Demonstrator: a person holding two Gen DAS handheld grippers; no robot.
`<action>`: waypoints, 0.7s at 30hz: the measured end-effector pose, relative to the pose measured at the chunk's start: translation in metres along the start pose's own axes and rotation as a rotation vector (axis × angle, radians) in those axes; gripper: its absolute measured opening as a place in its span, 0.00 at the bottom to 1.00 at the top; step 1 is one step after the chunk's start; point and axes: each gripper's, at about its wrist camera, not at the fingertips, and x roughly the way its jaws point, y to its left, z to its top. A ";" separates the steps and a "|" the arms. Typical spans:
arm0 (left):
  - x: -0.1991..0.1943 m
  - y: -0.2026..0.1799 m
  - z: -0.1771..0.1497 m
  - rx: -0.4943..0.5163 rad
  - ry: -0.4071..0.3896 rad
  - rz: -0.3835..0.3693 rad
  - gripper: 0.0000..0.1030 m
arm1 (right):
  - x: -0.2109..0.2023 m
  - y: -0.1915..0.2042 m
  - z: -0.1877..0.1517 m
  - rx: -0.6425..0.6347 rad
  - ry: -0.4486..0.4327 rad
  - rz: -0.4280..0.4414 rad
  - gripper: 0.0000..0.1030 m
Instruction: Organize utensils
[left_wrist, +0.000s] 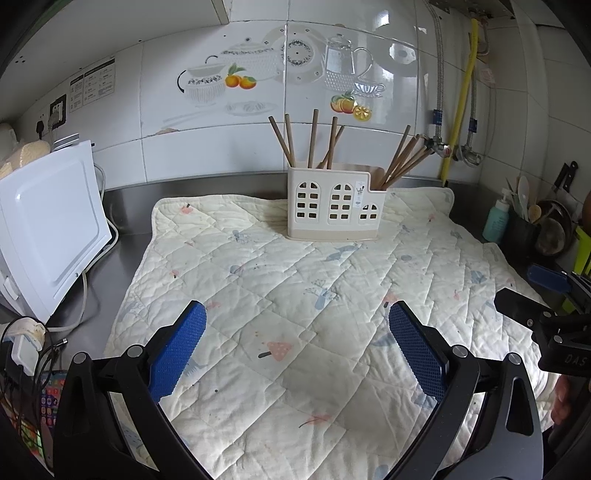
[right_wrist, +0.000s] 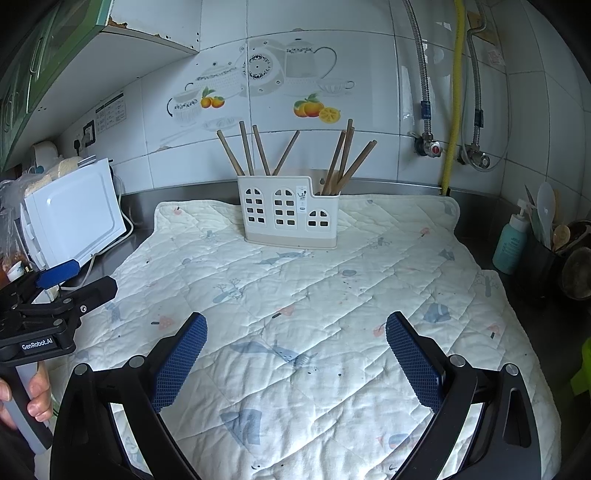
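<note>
A cream utensil holder (left_wrist: 334, 206) with arched cut-outs stands at the back of a quilted mat (left_wrist: 295, 295); it also shows in the right wrist view (right_wrist: 290, 214). Several brown chopsticks (left_wrist: 314, 142) stand in its tall left part, and several more chopsticks (left_wrist: 402, 157) lean in its low right part. In the right wrist view the chopsticks (right_wrist: 258, 153) stand the same way. My left gripper (left_wrist: 297, 332) is open and empty over the near mat. My right gripper (right_wrist: 295, 343) is open and empty too. Each gripper shows at the edge of the other's view.
A white appliance (left_wrist: 48, 229) with cables stands on the left of the steel counter. A teal bottle (right_wrist: 511, 243) and a dark pot of kitchen tools (right_wrist: 546, 251) stand at the right. Pipes and a yellow hose (right_wrist: 452, 110) run down the tiled wall.
</note>
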 end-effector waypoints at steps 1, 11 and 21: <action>0.000 0.000 0.000 0.000 0.000 0.001 0.95 | 0.000 0.000 0.000 0.000 0.000 -0.001 0.91; 0.000 -0.001 0.000 -0.001 0.000 -0.003 0.95 | 0.000 0.000 0.000 -0.001 -0.001 -0.001 0.91; 0.000 -0.001 -0.001 -0.003 -0.007 -0.003 0.95 | 0.000 0.001 0.000 -0.001 -0.002 0.001 0.91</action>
